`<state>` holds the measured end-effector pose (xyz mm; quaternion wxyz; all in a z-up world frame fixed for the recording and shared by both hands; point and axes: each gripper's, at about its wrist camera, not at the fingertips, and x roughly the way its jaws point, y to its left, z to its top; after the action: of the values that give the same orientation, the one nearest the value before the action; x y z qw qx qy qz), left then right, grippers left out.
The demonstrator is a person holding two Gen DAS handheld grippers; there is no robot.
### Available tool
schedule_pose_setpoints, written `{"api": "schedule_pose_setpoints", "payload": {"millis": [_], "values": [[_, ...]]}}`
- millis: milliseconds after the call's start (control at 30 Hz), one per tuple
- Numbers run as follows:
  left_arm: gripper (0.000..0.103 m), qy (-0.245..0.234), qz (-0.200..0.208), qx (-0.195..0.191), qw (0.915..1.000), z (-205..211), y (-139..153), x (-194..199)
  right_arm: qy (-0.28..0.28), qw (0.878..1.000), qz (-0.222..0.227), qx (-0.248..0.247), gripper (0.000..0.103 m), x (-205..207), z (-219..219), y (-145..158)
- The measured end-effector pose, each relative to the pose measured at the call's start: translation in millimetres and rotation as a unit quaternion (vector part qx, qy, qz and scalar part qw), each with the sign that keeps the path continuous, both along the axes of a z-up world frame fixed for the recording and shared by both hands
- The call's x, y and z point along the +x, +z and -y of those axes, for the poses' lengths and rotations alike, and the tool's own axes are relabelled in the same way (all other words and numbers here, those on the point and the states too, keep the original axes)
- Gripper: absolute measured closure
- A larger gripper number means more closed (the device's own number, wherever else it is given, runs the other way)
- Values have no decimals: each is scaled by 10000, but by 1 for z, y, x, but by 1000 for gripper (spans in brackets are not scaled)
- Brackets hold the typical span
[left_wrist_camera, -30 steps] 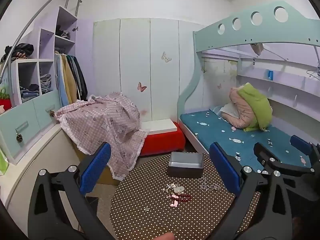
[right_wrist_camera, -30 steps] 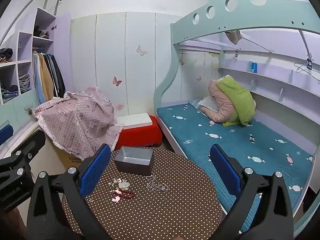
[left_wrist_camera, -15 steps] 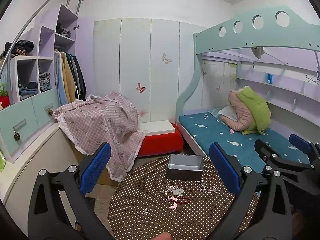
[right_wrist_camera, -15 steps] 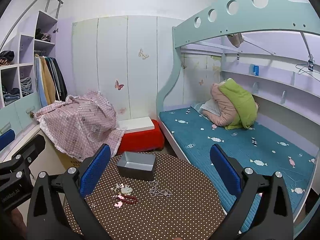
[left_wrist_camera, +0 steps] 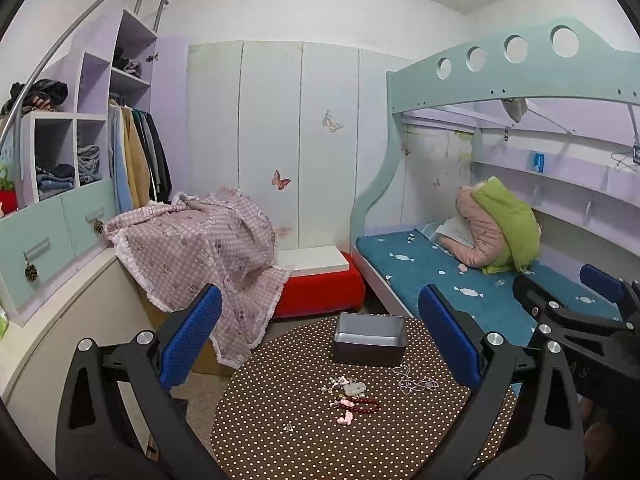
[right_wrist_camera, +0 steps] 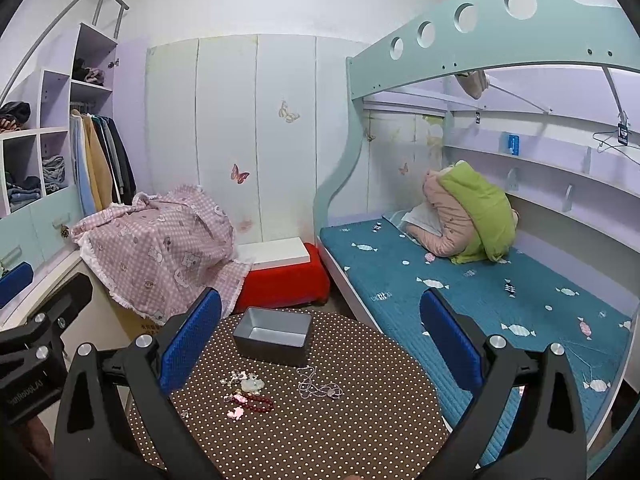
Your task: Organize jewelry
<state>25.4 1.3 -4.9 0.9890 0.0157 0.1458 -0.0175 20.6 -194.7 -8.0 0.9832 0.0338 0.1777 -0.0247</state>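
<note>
Both grippers wide open, empty; dark-red bead bracelet (right_wrist_camera: 256, 403) ahead-left of right gripper (right_wrist_camera: 320, 344), grey metal box (right_wrist_camera: 273, 336) beyond.

Two matching grippers are seen, both built the same way. The left gripper (left_wrist_camera: 320, 340) is made of chunky matte black plastic arms with triangular cutouts, and silver round screws are set at the joints. Blue pads (left_wrist_camera: 192, 336) with a dimpled texture are fitted to the fingers. The right gripper (right_wrist_camera: 320, 340) is done in the same black frame, silver screws and blue pads (right_wrist_camera: 452, 340). Small white lettering is printed on the left gripper's side in the right wrist view, too blurry to be read.
</note>
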Motion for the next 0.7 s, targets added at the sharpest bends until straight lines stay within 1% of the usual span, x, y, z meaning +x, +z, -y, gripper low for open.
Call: {"api": "schedule_pose_setpoints", "payload": {"millis": [467, 700], "values": [[5, -64, 31, 35, 10000, 1, -2, -2, -9, 10000, 91, 8, 7, -3, 2, -2], [5, -74, -25, 0, 10000, -3, -6, 10, 7, 9999, 92, -62, 7, 4, -3, -2]]}}
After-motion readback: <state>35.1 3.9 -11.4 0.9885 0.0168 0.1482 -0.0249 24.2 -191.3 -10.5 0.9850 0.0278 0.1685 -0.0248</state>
